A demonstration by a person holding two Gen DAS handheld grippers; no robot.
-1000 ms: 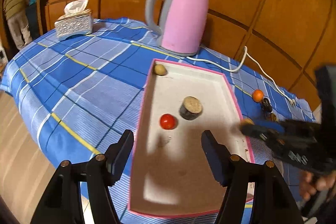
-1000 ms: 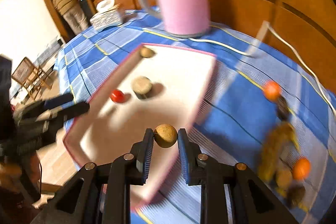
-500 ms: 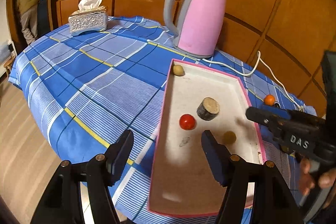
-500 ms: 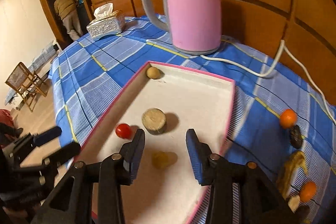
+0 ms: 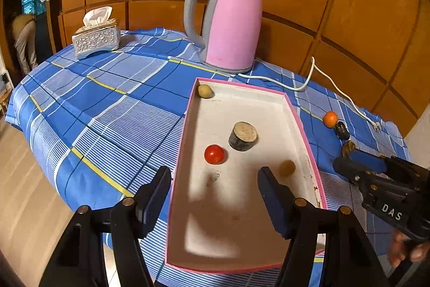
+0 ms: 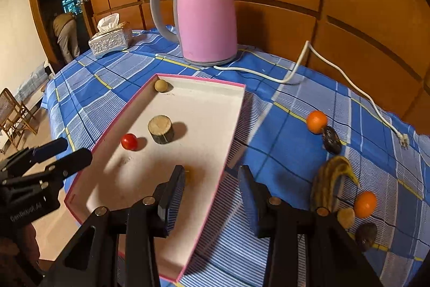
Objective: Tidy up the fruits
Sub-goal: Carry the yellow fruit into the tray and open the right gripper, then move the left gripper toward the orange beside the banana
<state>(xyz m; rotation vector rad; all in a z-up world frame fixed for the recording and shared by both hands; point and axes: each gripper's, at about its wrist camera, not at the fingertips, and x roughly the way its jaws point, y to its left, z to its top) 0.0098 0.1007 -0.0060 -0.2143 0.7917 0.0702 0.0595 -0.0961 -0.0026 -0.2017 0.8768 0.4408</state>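
Note:
A white tray with a pink rim (image 5: 303,125) (image 6: 233,131) lies on the blue checked tablecloth. In it are a red tomato (image 5: 214,154) (image 6: 129,141), a round cut log piece (image 5: 243,136) (image 6: 160,129), a tan fruit in the far corner (image 5: 205,91) (image 6: 160,85) and a brown round fruit (image 5: 287,168) (image 6: 188,173) near the right rim. My left gripper (image 5: 215,195) is open and empty over the tray's near end. My right gripper (image 6: 212,192) is open and empty above the tray's right rim.
A pink kettle (image 5: 228,23) (image 6: 201,15) with a white cord (image 6: 322,66) stands behind the tray. A tissue box (image 5: 96,38) sits far left. Right of the tray lie oranges (image 6: 317,121) (image 6: 365,204), a dark banana (image 6: 329,183) and dark fruits (image 6: 332,139).
My right gripper opened and let go of the brown round fruit, which now lies in the tray. The gripper then moved back to the right. The left gripper stayed open.

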